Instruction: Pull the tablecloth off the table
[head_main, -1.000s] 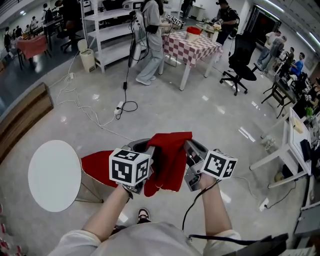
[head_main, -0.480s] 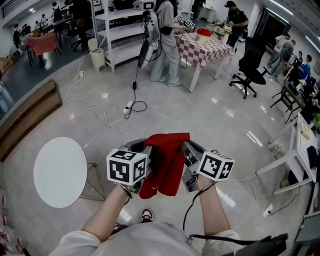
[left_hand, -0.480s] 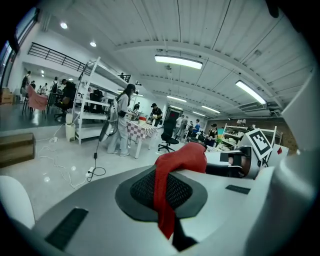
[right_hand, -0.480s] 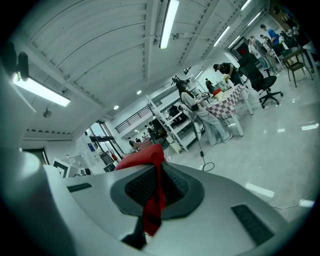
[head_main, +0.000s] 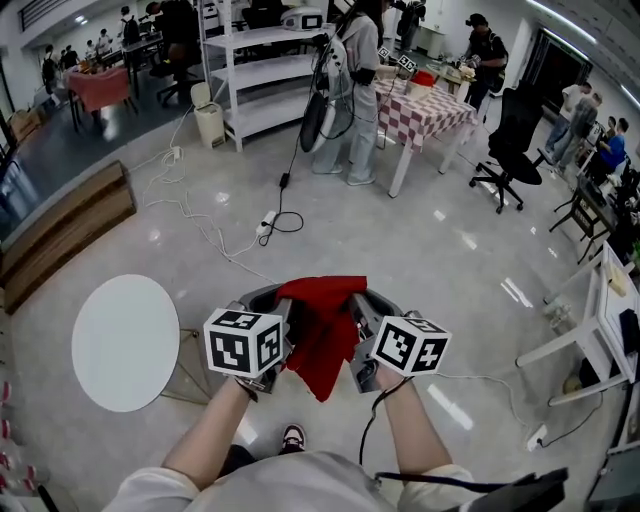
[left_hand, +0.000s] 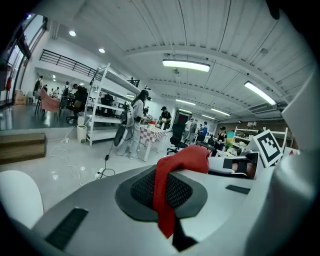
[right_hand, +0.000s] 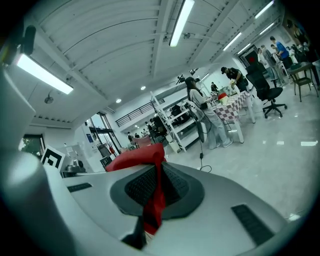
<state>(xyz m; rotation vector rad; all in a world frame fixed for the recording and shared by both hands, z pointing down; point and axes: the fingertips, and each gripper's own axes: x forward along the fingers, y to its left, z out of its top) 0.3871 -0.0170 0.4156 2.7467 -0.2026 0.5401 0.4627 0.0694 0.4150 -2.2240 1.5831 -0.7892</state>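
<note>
The red tablecloth (head_main: 322, 330) is already clear of the round white table (head_main: 125, 342). It hangs bunched in the air to the right of that table in the head view, apart from its bare top and touching no part of it that shows.

Both grippers hold it. The left gripper (head_main: 283, 305), the one nearer the table, has its jaws pressed together on a narrow fold. In the left gripper view a red strip (left_hand: 165, 200) runs down between the dark pads, and the rest of the cloth mounds up past the tips. The right gripper (head_main: 358, 305), farther from the table, is likewise clamped on a pinched fold (right_hand: 152, 197), with the cloth heaped beyond it. The cloth bridges the two and sags below them in a loose tail.

By its drape I judge the cloth light, thin and wholly limp. It folds under its own weight, keeps no shape and cannot break. Such fabric needs the jaws nearly closed to hold, and a single layer may creep out under a tug. A doubled fold or the hem is the better place to take it, as both grips appear to do. How much cloth hangs behind the grippers, away from the table, I cannot tell.
</note>
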